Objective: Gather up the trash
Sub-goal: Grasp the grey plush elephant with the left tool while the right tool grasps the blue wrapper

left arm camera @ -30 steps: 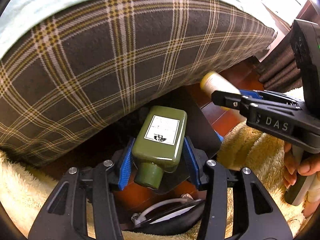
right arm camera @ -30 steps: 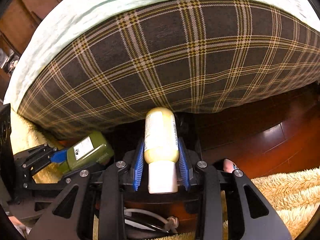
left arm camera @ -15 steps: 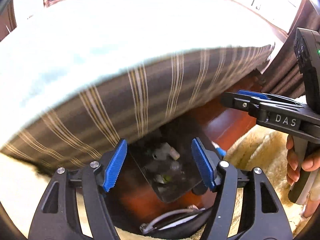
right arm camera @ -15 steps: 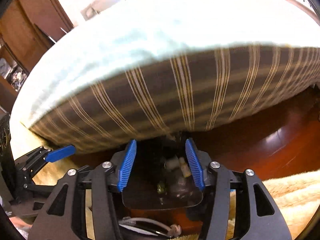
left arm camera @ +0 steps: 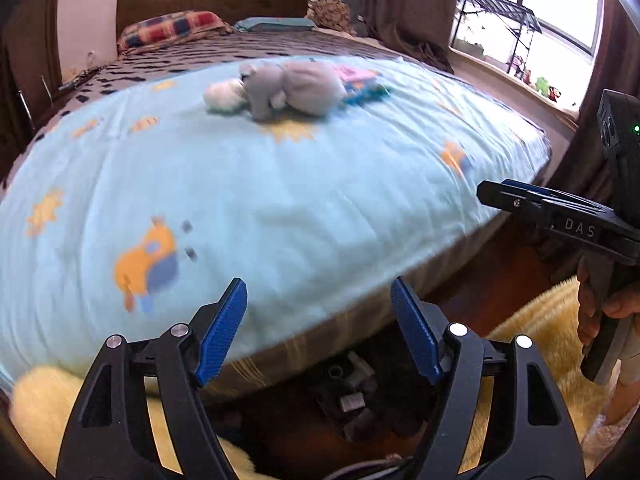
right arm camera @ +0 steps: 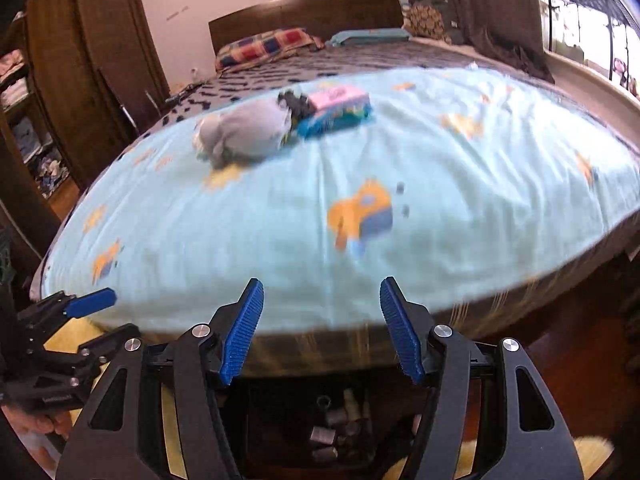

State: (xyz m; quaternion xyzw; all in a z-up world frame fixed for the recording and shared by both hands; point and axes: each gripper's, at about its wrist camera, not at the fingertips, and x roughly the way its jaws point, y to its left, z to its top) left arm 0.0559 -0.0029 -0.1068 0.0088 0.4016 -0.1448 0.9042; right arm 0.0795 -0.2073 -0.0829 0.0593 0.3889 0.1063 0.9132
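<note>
Both grippers are spread wide with nothing between the blue pads — the left gripper [left arm camera: 318, 330] and the right gripper [right arm camera: 322, 330] hang over the near edge of the bed [left arm camera: 280, 200]. The trash bin [right arm camera: 340, 428] sits directly below them, dark and open, with blurred bottles [right arm camera: 352, 404] lying inside — close under the fingers but not touching them.

Both wrist cameras sit low at the foot of the bed [left arm camera: 280, 184], close to its edge, facing along the light-blue cover toward the headboard [right arm camera: 304, 8]. They share the grey plush toy [left arm camera: 292, 88] and each catches the other gripper at its margin.
</note>
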